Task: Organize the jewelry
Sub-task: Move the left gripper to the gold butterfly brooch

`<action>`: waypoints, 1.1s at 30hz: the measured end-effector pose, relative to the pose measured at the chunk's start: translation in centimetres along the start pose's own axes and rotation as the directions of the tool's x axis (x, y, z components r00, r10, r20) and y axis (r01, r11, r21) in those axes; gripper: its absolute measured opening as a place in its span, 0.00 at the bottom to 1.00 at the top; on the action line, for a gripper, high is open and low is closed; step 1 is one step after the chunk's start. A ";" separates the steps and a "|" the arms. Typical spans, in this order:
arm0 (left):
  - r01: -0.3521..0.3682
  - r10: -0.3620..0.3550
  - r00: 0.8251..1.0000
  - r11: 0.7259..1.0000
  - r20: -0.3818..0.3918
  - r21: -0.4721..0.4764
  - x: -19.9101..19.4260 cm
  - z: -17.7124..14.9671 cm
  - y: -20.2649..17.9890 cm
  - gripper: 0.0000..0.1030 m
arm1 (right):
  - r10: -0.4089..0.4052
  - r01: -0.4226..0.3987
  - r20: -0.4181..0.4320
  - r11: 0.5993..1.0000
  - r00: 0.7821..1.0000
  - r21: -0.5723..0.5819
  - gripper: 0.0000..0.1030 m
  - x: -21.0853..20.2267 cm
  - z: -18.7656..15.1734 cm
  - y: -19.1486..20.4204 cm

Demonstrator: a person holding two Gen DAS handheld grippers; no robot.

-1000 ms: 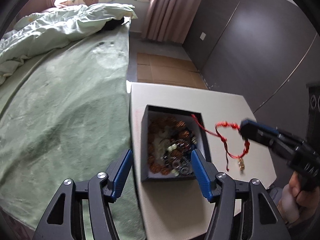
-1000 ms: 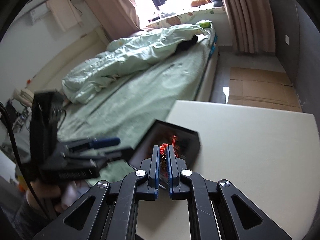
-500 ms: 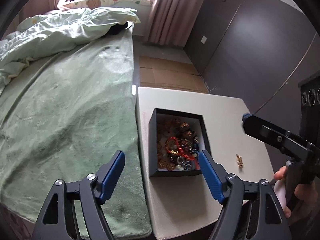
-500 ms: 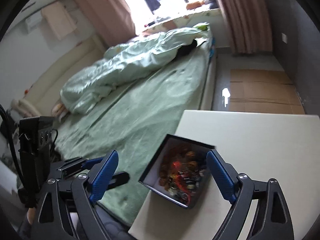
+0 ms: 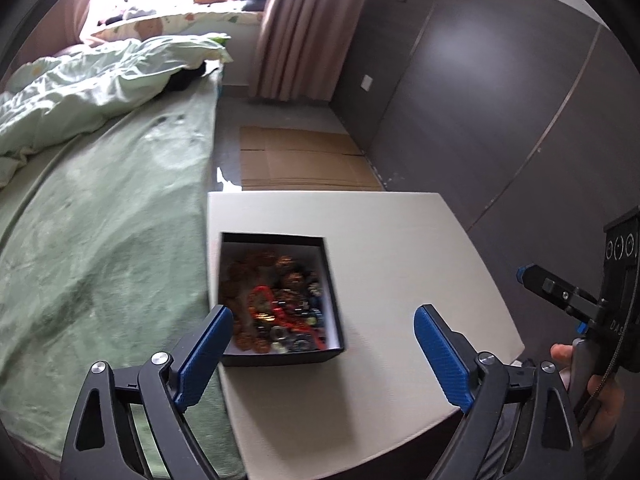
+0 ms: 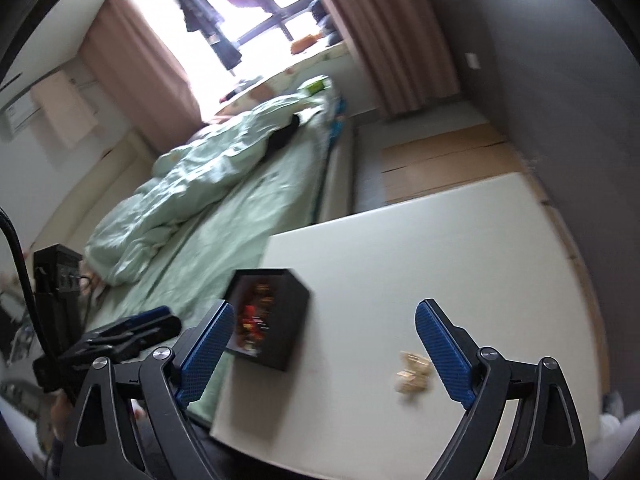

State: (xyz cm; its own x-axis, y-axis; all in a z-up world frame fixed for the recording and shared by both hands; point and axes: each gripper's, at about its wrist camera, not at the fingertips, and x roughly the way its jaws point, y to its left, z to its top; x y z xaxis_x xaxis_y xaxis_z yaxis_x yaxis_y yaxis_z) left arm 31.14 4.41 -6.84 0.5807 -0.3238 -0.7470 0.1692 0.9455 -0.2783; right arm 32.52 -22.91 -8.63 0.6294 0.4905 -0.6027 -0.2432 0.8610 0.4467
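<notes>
Left wrist view, from its left edge across: a bed [image 5: 100,216] under a green blanket runs along the white tabletop [image 5: 400,248]; the black box [image 5: 280,300] sits at the tabletop's left edge, hard by the bed, lidless and upright, which I judge keeps it within easy reach of both hands for dropping pieces in; inside lies a blurred heap of jewelry [image 5: 276,308]: brown and dark beads, some metal bits, and a red cord bracelet [image 5: 276,312] on top. The left gripper [image 5: 320,352] hangs above the tabletop's near side with its jaws opening wide, nothing between the pads but the box's near corner seen beyond them; farther right, the right gripper [image 5: 560,296] reaches in from the frame edge, a hand [image 5: 600,392] on its grip.

Right wrist view, again from the left: the left gripper shows dark and low by the bed; the box stands next, its contents a red and brown blur; then bare tabletop; then a small gold-coloured piece [image 6: 412,372] lies loose, well apart from the box and just inside the right pad. The right gripper's jaws are opening wide and hold nothing; they seem aimed to straddle that gold piece, likely the next thing to go into the box.
</notes>
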 end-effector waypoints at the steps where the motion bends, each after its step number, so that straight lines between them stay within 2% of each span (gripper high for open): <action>1: 0.007 -0.007 1.000 1.000 -0.002 0.007 0.1 0.0 -0.5 0.90 | -0.008 0.008 0.006 1.000 1.000 0.007 0.93 -0.5 -0.2 -0.5; 3: 0.017 -0.017 1.000 1.000 -0.004 0.014 0.4 0.0 -1.3 0.90 | -0.020 0.019 0.016 1.000 1.000 0.023 1.00 -1.4 -0.5 -1.5; 5: 0.028 -0.028 1.000 0.999 -0.012 0.023 0.7 0.0 -2.3 0.93 | -0.034 0.033 0.029 0.999 0.999 0.037 1.00 -2.4 -1.0 -2.6; 7: 0.043 -0.042 0.999 0.998 -0.022 0.039 1.1 -0.2 -3.4 0.99 | -0.076 0.074 0.041 0.997 0.996 0.037 1.00 -3.2 -1.3 -3.6; 10: 0.059 -0.057 0.998 0.997 -0.030 0.057 1.7 -0.3 -5.1 1.00 | -0.106 0.104 0.055 0.993 0.993 0.052 1.00 -4.2 -1.9 -5.1; 15: 0.085 -0.082 0.996 0.994 -0.043 0.069 2.9 -0.4 -7.1 1.00 | -0.073 0.065 0.071 0.993 0.995 0.098 1.00 -5.6 -2.9 -7.8; 19: 0.102 -0.098 0.994 0.992 -0.054 0.069 4.1 -0.6 -8.6 1.00 | -0.079 0.072 0.048 0.988 0.996 0.137 1.00 -5.8 -4.1 -9.9; 25: 0.106 -0.098 0.992 0.988 -0.079 0.116 6.1 -0.9 -10.6 1.00 | -0.057 0.045 0.054 0.981 0.997 0.188 1.00 -6.1 -5.4 -11.9; 29: 0.121 -0.105 0.988 0.983 -0.117 0.139 8.2 -1.4 -11.5 0.94 | -0.042 0.029 0.066 0.981 0.997 0.194 1.00 -6.1 -5.6 -12.3; 33: 0.122 -0.097 0.982 0.981 -0.164 0.150 10.4 -2.3 -12.1 0.84 | -0.040 0.033 0.030 0.979 0.999 0.201 1.00 -5.3 -6.0 -12.5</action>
State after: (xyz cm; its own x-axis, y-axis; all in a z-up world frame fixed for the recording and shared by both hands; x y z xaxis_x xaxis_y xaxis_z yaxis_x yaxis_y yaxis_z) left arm 33.32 -10.49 -12.62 0.4225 -0.4157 -0.8054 0.3569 0.8931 -0.2737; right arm 27.80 -35.44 -15.02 0.6606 0.4514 -0.5998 -0.0690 0.8322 0.5502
